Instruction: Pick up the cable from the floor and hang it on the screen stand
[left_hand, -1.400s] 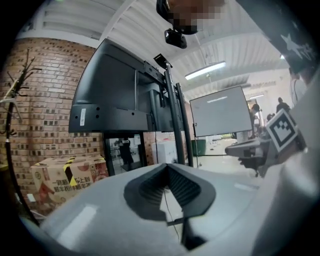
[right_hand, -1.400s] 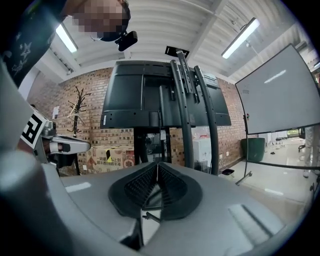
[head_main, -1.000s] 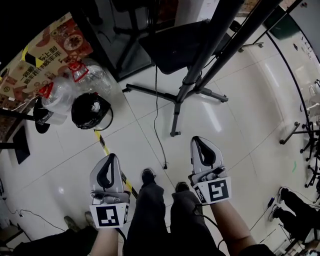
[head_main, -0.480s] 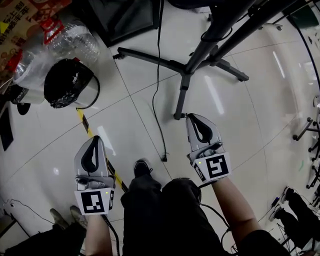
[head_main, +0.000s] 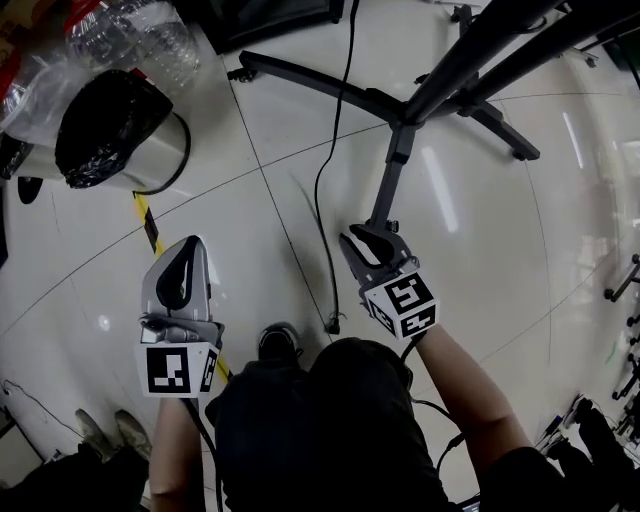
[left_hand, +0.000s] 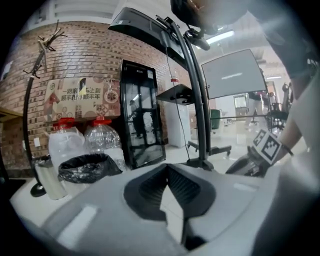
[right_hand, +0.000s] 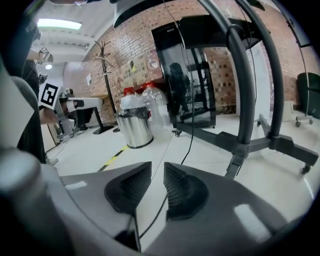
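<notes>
**Step in hand: approach for pickup.** The cable is not yet gripped.

**Layout, left to right (head view)**

1. Bin (head_main: 110, 140), with a black liner, stands on the floor at far left. The water bottles (head_main: 150, 45) stand just behind it.
2. Left gripper (head_main: 188, 245) is held over bare tile with its fingertips together. Nothing is between them.
3. Floor tape (head_main: 146, 215), striped yellow and black, runs under the left gripper.
4. Cable (head_main: 334, 320) lies on the floor between the two grippers. Its free end rests near the person's shoe (head_main: 278, 342), and the rest runs away towards the stand.
5. Right gripper (right_hand: 157, 172) has just been opening its jaws. They stand apart, and the cable shows through the gap on the tile beyond, untouched by the pads.
6. Screen stand (head_main: 400, 160) is just beyond the right gripper, with its base legs spread on the floor.

**Next move (judgement)**

- Lower the right gripper until the cable sits between the pads, then close.
- The cable is thin and lies flat on glossy tile, so the tips probably need to come almost to the floor.

**Count**

| Item | Quantity |
|---|---|
| Cable | 1 |
| Screen stand | 1 |
| Grippers | 2 |
| Bin | 1 |
| Water bottles | 2 |
</notes>
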